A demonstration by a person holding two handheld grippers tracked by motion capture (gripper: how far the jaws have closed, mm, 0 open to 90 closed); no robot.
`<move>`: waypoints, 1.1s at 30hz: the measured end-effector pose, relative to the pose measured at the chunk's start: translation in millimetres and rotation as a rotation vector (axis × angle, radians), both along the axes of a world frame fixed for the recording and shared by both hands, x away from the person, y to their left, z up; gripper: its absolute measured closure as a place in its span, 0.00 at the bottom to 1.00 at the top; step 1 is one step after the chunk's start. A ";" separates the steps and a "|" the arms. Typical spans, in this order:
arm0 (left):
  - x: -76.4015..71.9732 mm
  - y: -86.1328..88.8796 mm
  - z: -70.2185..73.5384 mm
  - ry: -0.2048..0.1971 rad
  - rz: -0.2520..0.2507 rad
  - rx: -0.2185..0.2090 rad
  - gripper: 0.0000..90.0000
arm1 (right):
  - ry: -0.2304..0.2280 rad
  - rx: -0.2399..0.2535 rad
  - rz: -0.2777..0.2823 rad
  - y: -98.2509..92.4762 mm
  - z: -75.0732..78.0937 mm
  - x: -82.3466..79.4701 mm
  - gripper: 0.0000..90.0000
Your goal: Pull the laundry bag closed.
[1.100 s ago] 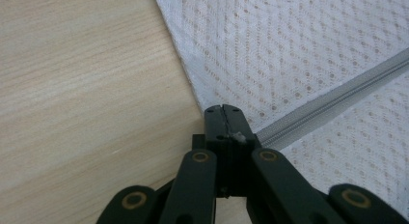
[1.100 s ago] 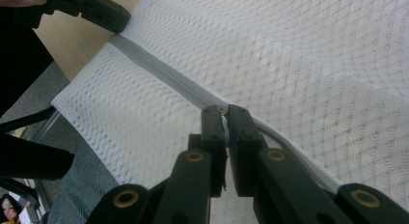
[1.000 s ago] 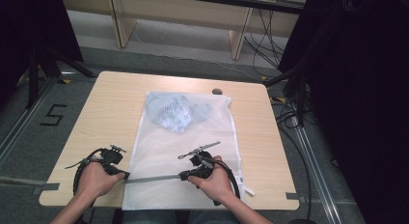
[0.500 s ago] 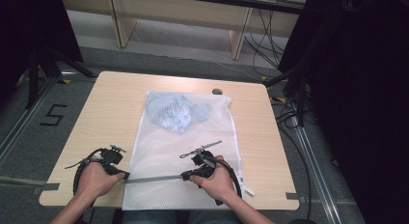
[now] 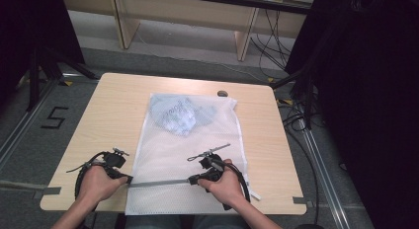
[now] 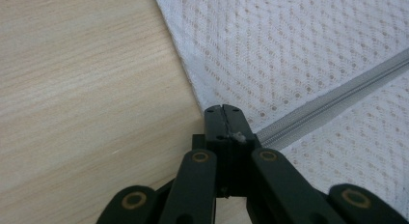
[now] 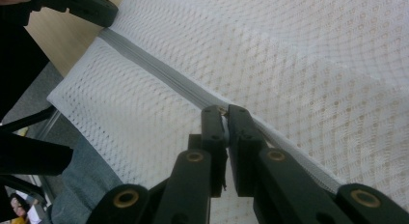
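A white mesh bag (image 5: 188,155) lies flat on the wooden table (image 5: 113,115), with a light blue garment (image 5: 180,113) inside at its far end. A grey zipper (image 5: 158,182) runs across the bag near the front edge. My left gripper (image 5: 129,180) is shut on the zipper's left end at the bag's edge; in the left gripper view its tips (image 6: 224,110) pinch that end of the zipper (image 6: 333,101). My right gripper (image 5: 190,179) is shut on the zipper pull, seen between its tips (image 7: 225,110) on the zipper (image 7: 154,69).
A small dark object (image 5: 222,94) sits near the table's far edge. The bag's front hem hangs over the near edge by the person's lap (image 7: 82,185). Cables and dark stands crowd the floor on the right (image 5: 296,110). Bare tabletop flanks the bag on both sides.
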State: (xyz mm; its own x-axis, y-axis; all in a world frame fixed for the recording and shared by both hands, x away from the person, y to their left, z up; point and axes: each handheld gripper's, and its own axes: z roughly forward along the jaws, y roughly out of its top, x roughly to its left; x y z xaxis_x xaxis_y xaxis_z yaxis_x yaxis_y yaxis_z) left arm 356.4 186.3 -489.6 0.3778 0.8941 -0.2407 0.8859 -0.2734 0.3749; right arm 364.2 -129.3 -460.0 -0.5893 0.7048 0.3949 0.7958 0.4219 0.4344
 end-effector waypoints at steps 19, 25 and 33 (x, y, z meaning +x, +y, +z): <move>1.9 2.9 0.1 -0.012 -0.041 0.016 1.00 | 0.006 -0.009 -0.011 -9.6 -0.3 2.4 0.97; 0.3 0.9 0.1 0.003 -0.007 0.001 1.00 | -0.003 -0.007 0.015 -12.7 -1.5 4.3 0.97; 1.8 2.8 0.0 -0.011 -0.039 0.013 1.00 | 0.000 -0.022 0.018 -14.4 -2.1 5.0 0.97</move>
